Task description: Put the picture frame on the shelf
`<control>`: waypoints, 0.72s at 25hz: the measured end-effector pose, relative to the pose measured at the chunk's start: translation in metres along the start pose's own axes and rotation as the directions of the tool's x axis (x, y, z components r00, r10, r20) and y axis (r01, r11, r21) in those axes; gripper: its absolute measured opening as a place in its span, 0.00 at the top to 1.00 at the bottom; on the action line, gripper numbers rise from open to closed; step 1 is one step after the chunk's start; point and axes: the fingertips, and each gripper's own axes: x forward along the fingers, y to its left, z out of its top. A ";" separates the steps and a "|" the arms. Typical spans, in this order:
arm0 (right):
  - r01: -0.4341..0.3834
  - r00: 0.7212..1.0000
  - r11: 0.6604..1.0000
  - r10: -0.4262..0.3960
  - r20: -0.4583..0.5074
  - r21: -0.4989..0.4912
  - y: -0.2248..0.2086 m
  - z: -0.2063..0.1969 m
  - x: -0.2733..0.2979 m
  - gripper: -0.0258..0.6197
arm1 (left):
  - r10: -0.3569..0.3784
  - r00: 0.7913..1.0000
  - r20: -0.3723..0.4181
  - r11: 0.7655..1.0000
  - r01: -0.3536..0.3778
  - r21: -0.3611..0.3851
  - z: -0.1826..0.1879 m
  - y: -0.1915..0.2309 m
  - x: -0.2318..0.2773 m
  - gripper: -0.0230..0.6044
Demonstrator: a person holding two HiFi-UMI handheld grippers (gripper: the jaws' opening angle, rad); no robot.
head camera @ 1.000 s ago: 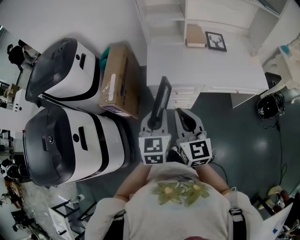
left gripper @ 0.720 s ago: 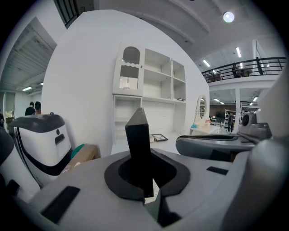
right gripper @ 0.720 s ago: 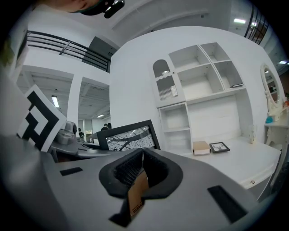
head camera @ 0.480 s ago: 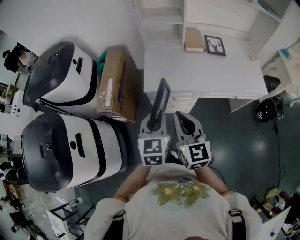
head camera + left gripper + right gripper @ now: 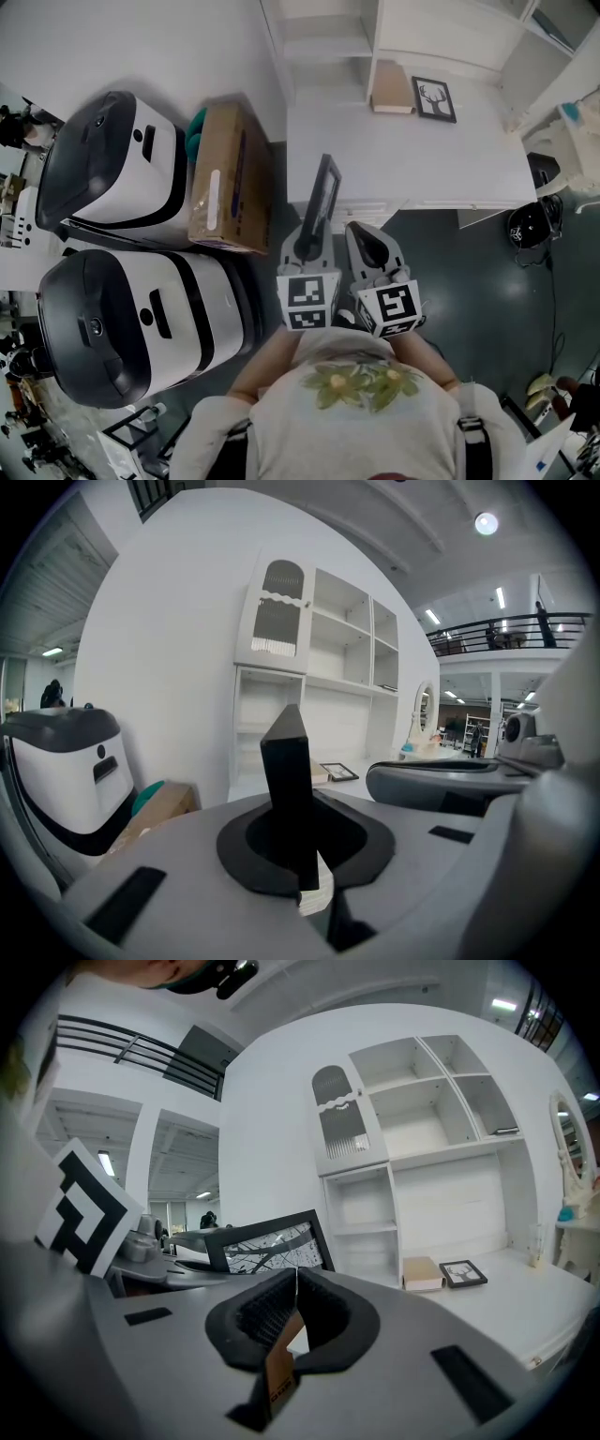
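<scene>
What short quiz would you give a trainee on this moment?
1. True or false: the left claw is shut on the black picture frame.
2. What lies beside the small deer picture on the white desk? A) a tan book B) a mug C) a lamp
3. What does the right claw hold?
Key: 1 true; 2 A; 3 nothing, its jaws are together.
</scene>
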 end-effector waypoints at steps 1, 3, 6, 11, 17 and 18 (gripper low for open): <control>-0.001 1.000 1.000 0.001 -0.001 -0.002 0.000 0.001 0.007 0.91 | 0.000 1.000 0.000 1.000 0.000 0.000 0.002 0.005 0.006 0.89; 0.001 1.000 1.000 -0.001 -0.004 -0.006 -0.002 0.003 0.020 0.91 | -0.002 1.000 -0.002 1.000 0.002 0.000 0.005 0.014 0.017 0.89; 0.011 1.000 1.000 -0.011 -0.011 -0.010 -0.011 0.007 0.040 0.91 | -0.007 1.000 -0.006 1.000 0.007 -0.001 0.011 0.026 0.034 0.89; 0.016 1.000 1.000 -0.016 -0.022 -0.015 -0.017 0.012 0.071 0.91 | -0.016 1.000 -0.014 1.000 0.016 -0.012 0.019 0.045 0.059 0.89; 0.000 0.999 1.000 -0.001 -0.038 -0.027 -0.015 0.015 0.111 0.91 | -0.034 0.999 -0.027 0.999 0.033 -0.027 0.024 0.068 0.088 0.89; 0.003 0.999 1.000 -0.005 -0.042 -0.030 -0.017 0.015 0.117 0.91 | -0.037 0.999 -0.031 0.999 0.036 -0.029 0.024 0.071 0.093 0.89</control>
